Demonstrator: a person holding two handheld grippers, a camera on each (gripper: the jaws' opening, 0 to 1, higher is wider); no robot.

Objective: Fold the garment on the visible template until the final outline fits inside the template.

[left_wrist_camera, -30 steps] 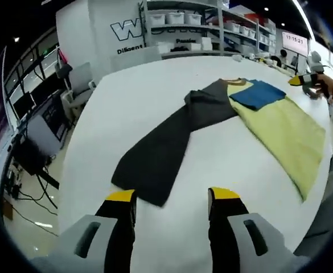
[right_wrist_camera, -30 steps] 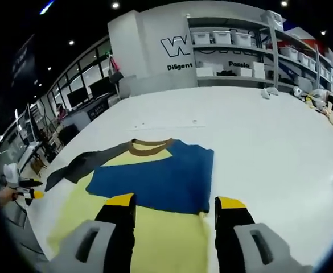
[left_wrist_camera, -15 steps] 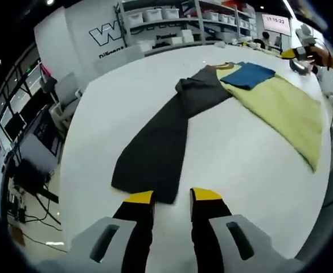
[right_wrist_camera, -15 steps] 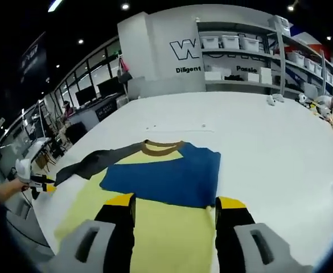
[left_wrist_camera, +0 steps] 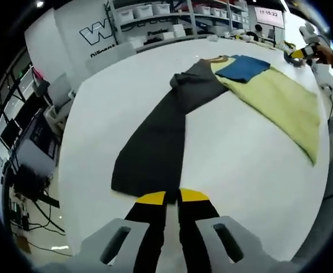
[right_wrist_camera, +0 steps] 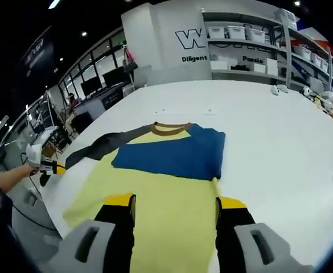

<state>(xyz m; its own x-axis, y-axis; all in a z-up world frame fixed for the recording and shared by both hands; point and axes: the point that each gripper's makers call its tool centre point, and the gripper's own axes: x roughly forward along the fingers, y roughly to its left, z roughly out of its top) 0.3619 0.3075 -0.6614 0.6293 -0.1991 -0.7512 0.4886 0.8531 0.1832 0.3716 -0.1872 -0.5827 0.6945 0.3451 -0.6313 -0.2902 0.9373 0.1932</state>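
Matt cloth garment (right_wrist_camera: 166, 187) on smooth white table (right_wrist_camera: 268, 136)

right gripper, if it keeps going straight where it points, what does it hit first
Probably the garment's yellow body, lying just beyond the open right gripper; the folded blue sleeve lies farther along. Height above the cloth is unclear.

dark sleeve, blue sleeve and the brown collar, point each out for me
dark sleeve (left_wrist_camera: 155, 148), left gripper view, middle of its length.
blue sleeve (right_wrist_camera: 172, 159), right gripper view, centre of the folded panel.
brown collar (right_wrist_camera: 170, 129), right gripper view, front of the neck band.
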